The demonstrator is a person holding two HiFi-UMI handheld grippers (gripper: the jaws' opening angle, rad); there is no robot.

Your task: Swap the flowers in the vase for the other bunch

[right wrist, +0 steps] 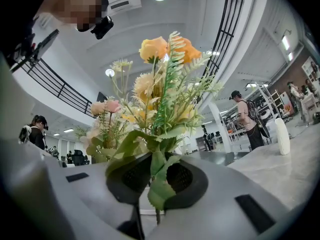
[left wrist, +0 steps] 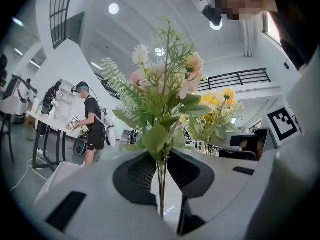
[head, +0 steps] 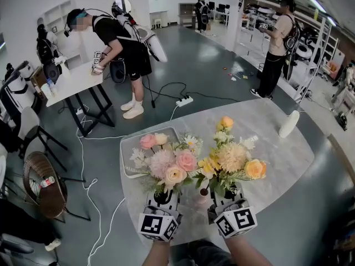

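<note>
Looking at the tongs first, what has each one between its jaws? — Ana

The left gripper [head: 164, 197] is clamped on the thin green stems of the bunch of pink and cream artificial flowers [head: 166, 162]. Its own view shows the dark pads [left wrist: 136, 176] pressed on them. The right gripper [head: 228, 195] is clamped in the same way on the stem of the bunch of yellow and orange artificial flowers [head: 233, 159]. Both bunches stand upright, with the stems crossing the jaws, above the pale marbled oval table [head: 277, 165]. — Ben

And where is the vase? — Ana

I believe it is the small pinkish vessel with a dark mouth [head: 203, 195]. It stands on the table between the two grippers, but leaves partly cover it, so I am not certain. — Ben

Which relation decides the next move? — Ana

The vessel lies lower than both tongs and, as I see it, nearer to the right gripper, with its mouth facing up. So the stems must be vertical and their ends exactly over the mouth before they go down. In my judgement the right hand has the shorter way inward. The left hand should hold the pink bunch aside, toward the grey rectangular tray [head: 133, 147] behind it, because the flower heads are close beside each other and may tangle. Which bunch is the new one, the pictures do not tell. — Ben
</note>
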